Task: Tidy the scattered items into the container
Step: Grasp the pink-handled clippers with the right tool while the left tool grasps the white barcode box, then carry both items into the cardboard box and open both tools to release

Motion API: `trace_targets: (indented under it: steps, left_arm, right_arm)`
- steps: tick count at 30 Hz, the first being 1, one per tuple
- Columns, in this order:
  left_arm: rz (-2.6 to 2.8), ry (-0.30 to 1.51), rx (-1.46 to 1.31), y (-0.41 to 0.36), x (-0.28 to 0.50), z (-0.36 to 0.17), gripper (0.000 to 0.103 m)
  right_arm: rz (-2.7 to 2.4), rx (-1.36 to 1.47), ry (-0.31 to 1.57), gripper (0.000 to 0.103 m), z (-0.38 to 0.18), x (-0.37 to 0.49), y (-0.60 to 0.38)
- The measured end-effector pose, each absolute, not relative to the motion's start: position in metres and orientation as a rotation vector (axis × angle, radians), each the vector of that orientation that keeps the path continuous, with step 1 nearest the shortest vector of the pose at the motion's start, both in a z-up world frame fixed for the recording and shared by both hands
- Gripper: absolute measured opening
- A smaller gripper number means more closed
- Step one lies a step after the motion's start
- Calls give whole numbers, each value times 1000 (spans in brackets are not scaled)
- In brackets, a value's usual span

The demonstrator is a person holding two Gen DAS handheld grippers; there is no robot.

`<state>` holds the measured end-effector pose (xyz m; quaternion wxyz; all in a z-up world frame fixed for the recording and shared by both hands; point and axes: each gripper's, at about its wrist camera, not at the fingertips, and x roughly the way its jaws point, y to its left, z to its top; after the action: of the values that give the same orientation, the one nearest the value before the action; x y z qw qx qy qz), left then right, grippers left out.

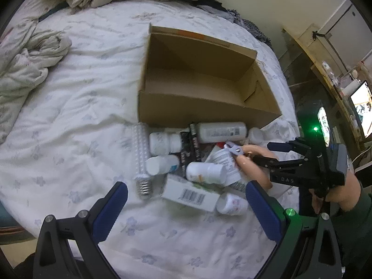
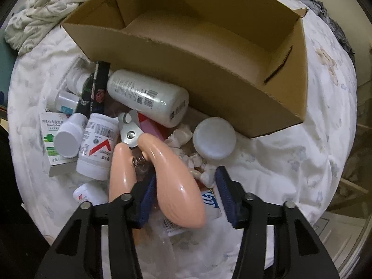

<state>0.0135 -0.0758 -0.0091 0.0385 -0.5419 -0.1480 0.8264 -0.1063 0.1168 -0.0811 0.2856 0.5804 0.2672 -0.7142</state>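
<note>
My right hand-held gripper [image 2: 183, 195] has one blue pad against a handle of the peach-handled steel clippers [image 2: 148, 162] lying in the bottle pile beside the open brown cardboard box [image 2: 209, 74], jaws apart like the left hand-held gripper [image 1: 186, 200], so I'd close squarely across one handle before lifting.

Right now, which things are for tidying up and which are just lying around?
For the job: cardboard box, long white bottle, nail clippers, light bulb, round jar, pill bottle.
Just lying about: crumpled bedding, screen.
</note>
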Motion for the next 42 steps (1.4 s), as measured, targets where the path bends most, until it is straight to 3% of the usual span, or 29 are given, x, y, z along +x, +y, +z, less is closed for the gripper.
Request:
trace_targets:
  steps: [6, 12, 24, 27, 30, 32, 38, 42]
  left_arm:
    - [2478, -545, -1729, -93, 18, -25, 102]
    - [2417, -721, -1775, -107, 18, -36, 102]
    - [2268, -1036, -1933, -91, 10, -78, 98]
    - [2226, -1133, -1972, -87, 5, -93, 85]
    - [2224, -1192, -1976, -85, 2, -100, 65]
    - [2261, -1193, -1984, -85, 3, -101, 45]
    - [2352, -1161, -1935, -86, 13, -83, 30]
    - [2396, -1091, -1870, -85, 20, -59, 27]
  right_arm:
    - [-1913, 1470, 710, 33, -69, -94, 121]
    - [-2016, 1381, 501, 30, -26, -93, 155]
    - [-2037, 1306, 356, 26, 2, -98, 162]
    - [-2040, 1288, 320, 26, 9, -99, 164]
    - [-2042, 1282, 299, 26, 12, -100, 166]
    - [-2042, 1275, 290, 26, 14, -100, 167]
    - [-2026, 1260, 259, 26, 18, -98, 167]
    - [-1988, 1267, 156, 26, 21, -102, 173]
